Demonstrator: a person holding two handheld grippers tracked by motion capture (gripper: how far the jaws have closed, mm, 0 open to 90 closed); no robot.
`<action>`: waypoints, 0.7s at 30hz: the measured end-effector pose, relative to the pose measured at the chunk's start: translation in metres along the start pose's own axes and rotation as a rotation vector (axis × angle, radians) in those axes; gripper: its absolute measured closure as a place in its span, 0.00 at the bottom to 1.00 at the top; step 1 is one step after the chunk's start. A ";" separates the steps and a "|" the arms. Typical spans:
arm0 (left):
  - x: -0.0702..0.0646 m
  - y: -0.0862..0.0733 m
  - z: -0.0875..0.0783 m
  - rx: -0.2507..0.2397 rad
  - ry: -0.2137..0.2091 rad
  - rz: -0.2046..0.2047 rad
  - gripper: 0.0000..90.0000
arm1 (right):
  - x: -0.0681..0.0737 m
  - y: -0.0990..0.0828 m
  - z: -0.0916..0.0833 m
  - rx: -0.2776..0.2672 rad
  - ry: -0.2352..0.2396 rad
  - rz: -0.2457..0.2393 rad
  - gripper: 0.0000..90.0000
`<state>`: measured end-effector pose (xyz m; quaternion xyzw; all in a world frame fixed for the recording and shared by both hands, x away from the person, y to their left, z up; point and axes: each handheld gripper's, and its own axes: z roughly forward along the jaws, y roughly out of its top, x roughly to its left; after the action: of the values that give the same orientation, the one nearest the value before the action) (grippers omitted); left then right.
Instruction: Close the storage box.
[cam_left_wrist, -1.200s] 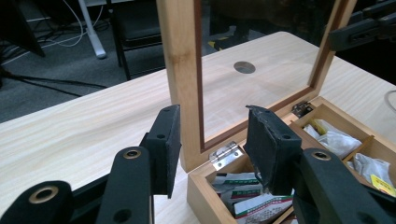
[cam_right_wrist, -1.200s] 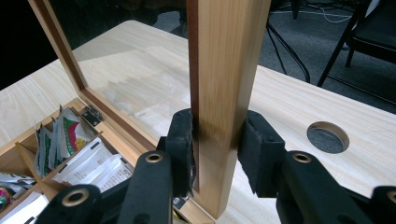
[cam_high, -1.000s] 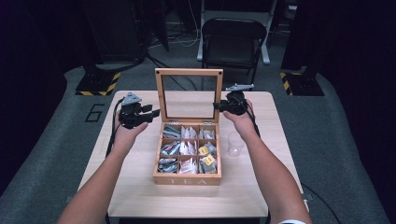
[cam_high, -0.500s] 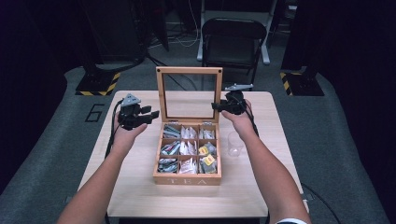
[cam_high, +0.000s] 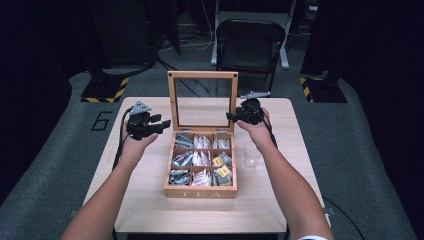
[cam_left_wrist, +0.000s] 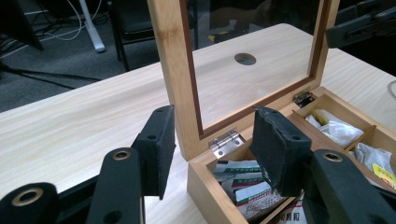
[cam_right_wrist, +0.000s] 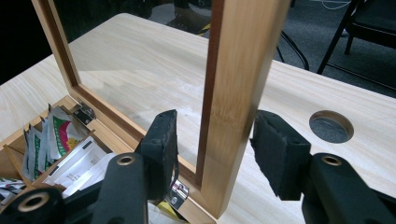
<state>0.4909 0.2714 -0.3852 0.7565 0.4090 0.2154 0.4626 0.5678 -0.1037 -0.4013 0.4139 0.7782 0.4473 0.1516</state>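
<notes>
On the tabletop (cam_high: 150, 200), the tea box (cam_high: 201, 192) stands with its glass lid (cam_high: 202, 75) upright. Both jaws have just been opening: the left hand-held gripper (cam_left_wrist: 212, 149) straddles the lid's near post untouched, and the right hand-held gripper (cam_right_wrist: 212, 149) brackets the other post loosely. Released, the lid may slam shut or tip backward.

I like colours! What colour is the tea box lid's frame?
Light wood lid frame, clearest in the right gripper view.

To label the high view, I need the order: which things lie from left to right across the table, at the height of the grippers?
Left gripper → upright box lid → right gripper → clear glass, slightly nearer.
</notes>
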 end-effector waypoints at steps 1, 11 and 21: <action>0.000 -0.001 0.000 0.004 0.001 -0.002 0.55 | 0.000 0.000 -0.001 0.007 -0.002 0.005 0.54; 0.000 -0.001 -0.003 0.010 -0.003 -0.001 0.54 | 0.007 -0.004 -0.019 0.002 0.002 -0.028 0.46; -0.005 0.000 -0.009 0.008 -0.008 0.012 0.54 | 0.013 -0.012 -0.038 -0.003 -0.001 -0.058 0.38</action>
<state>0.4818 0.2720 -0.3806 0.7616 0.4035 0.2135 0.4599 0.5310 -0.1179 -0.3885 0.3910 0.7891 0.4439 0.1655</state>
